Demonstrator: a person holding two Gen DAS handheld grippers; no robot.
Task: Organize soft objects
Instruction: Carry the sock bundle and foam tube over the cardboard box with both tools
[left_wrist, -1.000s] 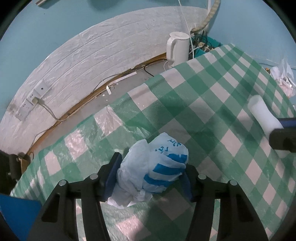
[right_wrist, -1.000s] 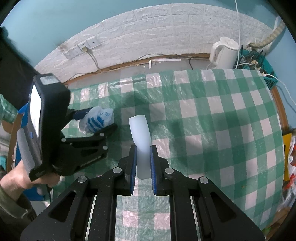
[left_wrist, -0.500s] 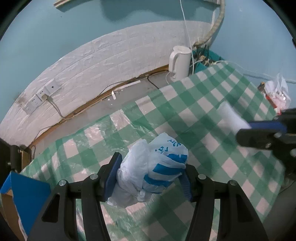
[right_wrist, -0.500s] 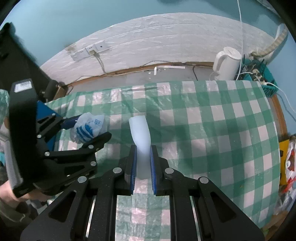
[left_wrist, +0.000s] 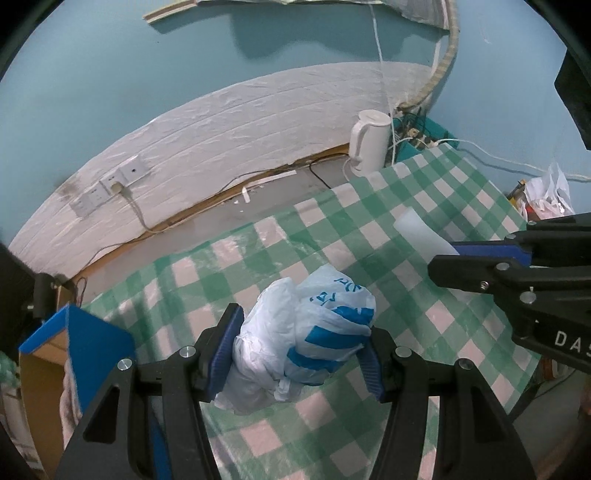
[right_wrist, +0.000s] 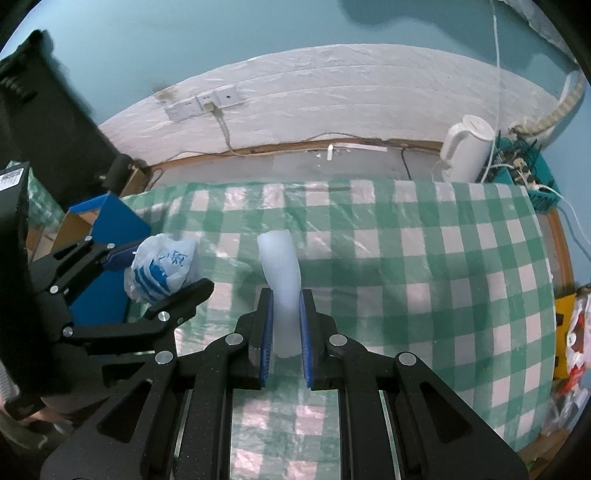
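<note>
A crumpled white plastic bag with blue stripes (left_wrist: 325, 317) hangs above the green-checked tablecloth (left_wrist: 424, 192), and my left gripper (left_wrist: 301, 343) is shut on its two sides. The right wrist view shows the same bag (right_wrist: 159, 266) in the left gripper (right_wrist: 168, 269), close over a blue cardboard box (right_wrist: 118, 221). My right gripper (right_wrist: 286, 299) is shut on the lower end of a white foam roll (right_wrist: 279, 258), which sticks out forward, lifted off the cloth. In the left wrist view the right gripper (left_wrist: 443, 256) and the roll (left_wrist: 417, 232) are at the right.
The open blue box (left_wrist: 96, 339) stands off the table's left end. A white kettle (right_wrist: 467, 151) and a teal basket of power strips (right_wrist: 532, 177) sit at the back right by the wall. Bags and clutter (right_wrist: 576, 343) lie past the table's right edge.
Both grippers have risen from the table, each still holding its thing. The left one with the bag has drifted toward the table's left end, and the blue box has come into view.
</note>
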